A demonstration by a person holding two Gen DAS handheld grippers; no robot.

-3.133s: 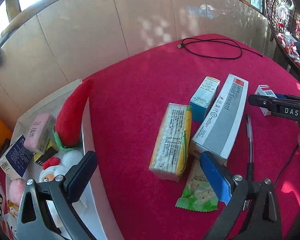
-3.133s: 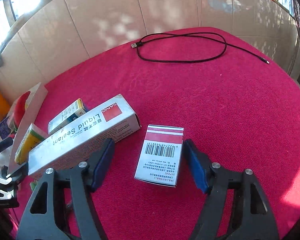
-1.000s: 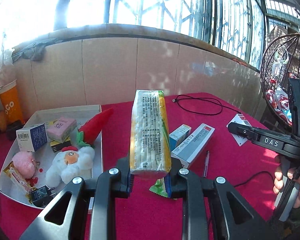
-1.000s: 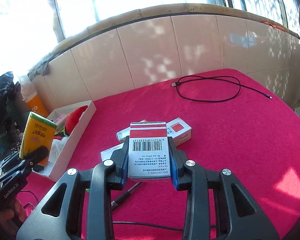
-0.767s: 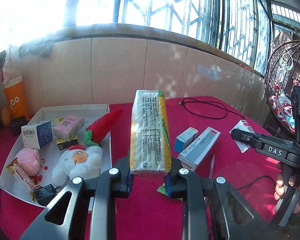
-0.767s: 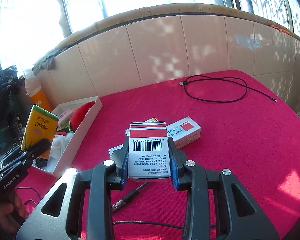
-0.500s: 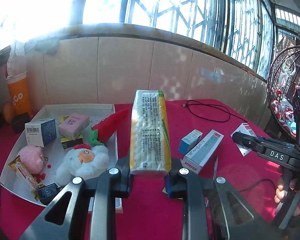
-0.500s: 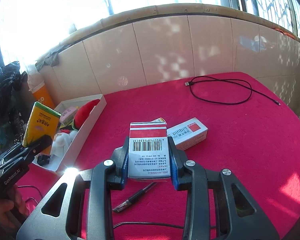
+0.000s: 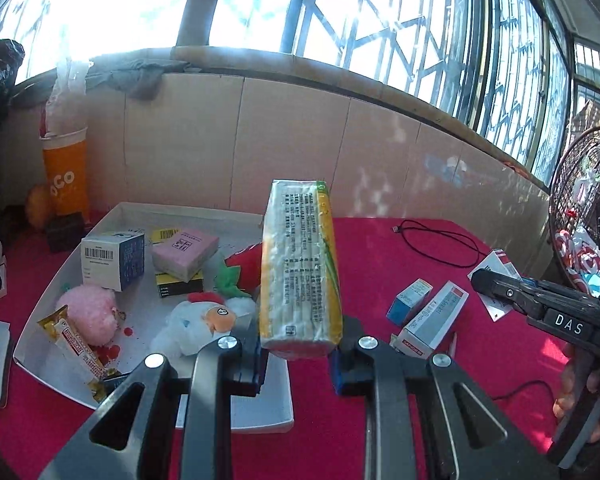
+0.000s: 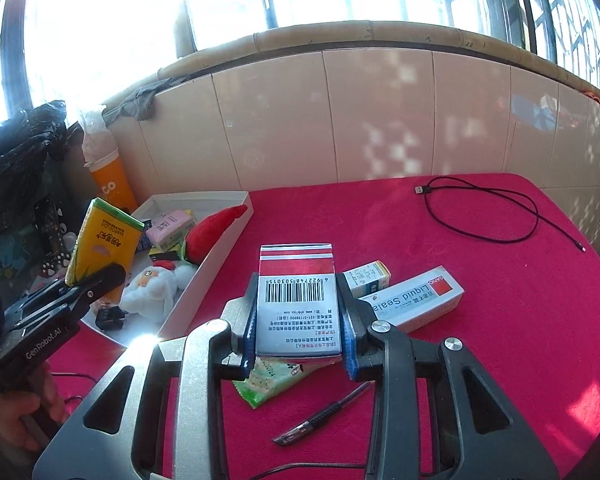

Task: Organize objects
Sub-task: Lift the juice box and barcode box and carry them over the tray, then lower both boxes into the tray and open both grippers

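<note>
the yellow pack [image 9: 300, 268] is held upright in the left gripper [image 9: 298, 354], pinched low down near its bottom end, so most of its length sticks up above the jaws. it looks like a soft plastic-wrapped pack, light, and a bit of give can be expected under the pads; a grip nearer the middle would likely stop it wobbling, though the low hold seems fine for a short carry. it hangs in the air over the near right corner of the white tray [image 9: 260, 420].

the red and white box [image 10: 298, 300] is clamped by its two long sides in the right gripper [image 10: 299, 354], barcode face up, raised above the table. it's thin card, stiff enough but easily dented if squeezed hard, and probably light.

the tray sits at the left side of the red table [image 10: 480, 360] and already holds a santa plush [image 9: 198, 326], a pink box [image 9: 184, 248], a white and blue box [image 9: 112, 260] and a red plush [image 10: 210, 230]. left out on the cloth are the sealant box [image 10: 414, 300], a small blue box [image 9: 410, 300], a green packet [image 10: 274, 380], a pen [image 10: 320, 414] and a black cable [image 10: 484, 216] toward the far right corner. what's inside either held item can't be told from here.
</note>
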